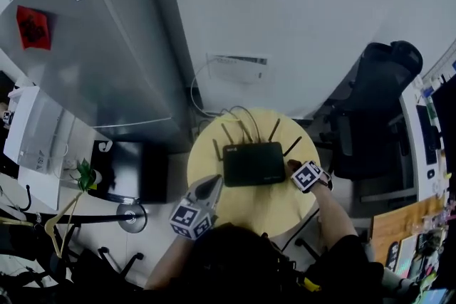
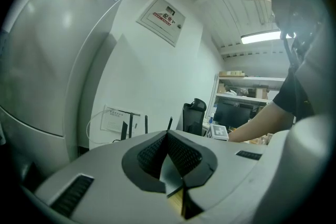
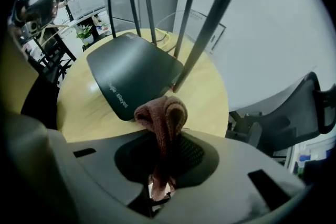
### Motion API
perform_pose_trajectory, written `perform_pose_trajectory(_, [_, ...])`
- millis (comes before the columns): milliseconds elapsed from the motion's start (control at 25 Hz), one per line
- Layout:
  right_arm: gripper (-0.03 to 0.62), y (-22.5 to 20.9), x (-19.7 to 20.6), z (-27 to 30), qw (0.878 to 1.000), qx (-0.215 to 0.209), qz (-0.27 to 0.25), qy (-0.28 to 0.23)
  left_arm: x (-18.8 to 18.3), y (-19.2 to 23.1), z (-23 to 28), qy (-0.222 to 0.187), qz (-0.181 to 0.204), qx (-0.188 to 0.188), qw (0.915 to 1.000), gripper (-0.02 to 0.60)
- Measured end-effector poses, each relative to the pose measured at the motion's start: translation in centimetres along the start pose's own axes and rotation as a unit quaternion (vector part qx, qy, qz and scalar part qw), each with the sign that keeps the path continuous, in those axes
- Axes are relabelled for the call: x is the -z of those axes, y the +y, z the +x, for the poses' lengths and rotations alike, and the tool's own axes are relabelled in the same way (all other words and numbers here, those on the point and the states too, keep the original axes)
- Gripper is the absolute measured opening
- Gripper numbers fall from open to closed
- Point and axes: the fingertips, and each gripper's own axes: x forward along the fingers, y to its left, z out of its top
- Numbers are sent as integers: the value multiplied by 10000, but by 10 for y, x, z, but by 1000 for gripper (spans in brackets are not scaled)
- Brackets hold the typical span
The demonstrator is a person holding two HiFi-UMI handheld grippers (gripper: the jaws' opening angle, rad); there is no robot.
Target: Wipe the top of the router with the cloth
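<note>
The black router lies in the middle of a round yellow table with several antennas standing up along its far edge. My right gripper sits at the router's right edge, shut on a folded reddish-brown cloth. In the right gripper view the cloth bulges out of the jaws just short of the router, near its right front corner. My left gripper hovers at the router's front left corner, its jaws shut with nothing between them. The left gripper view points over the table; only antenna tips show.
A black office chair stands to the right of the table. A tall grey cabinet fills the left. A white wall panel with a looping cable is behind the table. A wooden desk with clutter lies at the lower right.
</note>
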Motion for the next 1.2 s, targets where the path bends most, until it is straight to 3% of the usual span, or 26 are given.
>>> perform_pose_trajectory(200, [63,3,-12,35,9979,-545,70,347,13,8,-13,76,-11,-340,9994,2])
perform_pose_trajectory(360, [63,4,-24,44,9980,-546,-46,326,18,17,-25,60,-107,-621,9980,2])
perform_pose_trajectory(520, [63,6,-23,31,9942,-214,-981,376,20,19,-32,72,-150,-748,9971,2])
perform_pose_trajectory(640, [63,16,-21,21,9809,-121,-1926,266,22,16,-33,111,-157,-694,9974,2])
perform_pose_trajectory(840, [62,34,-8,16,9643,-213,-2626,285,14,12,-32,-22,-52,-576,9983,2])
perform_pose_trajectory(960, [61,41,1,15,9614,-254,-2709,398,13,10,-31,-22,-26,-486,9988,2])
perform_pose_trajectory(1200, [62,51,9,13,9689,-244,-2388,601,12,7,-31,-15,1,-337,9994,2])
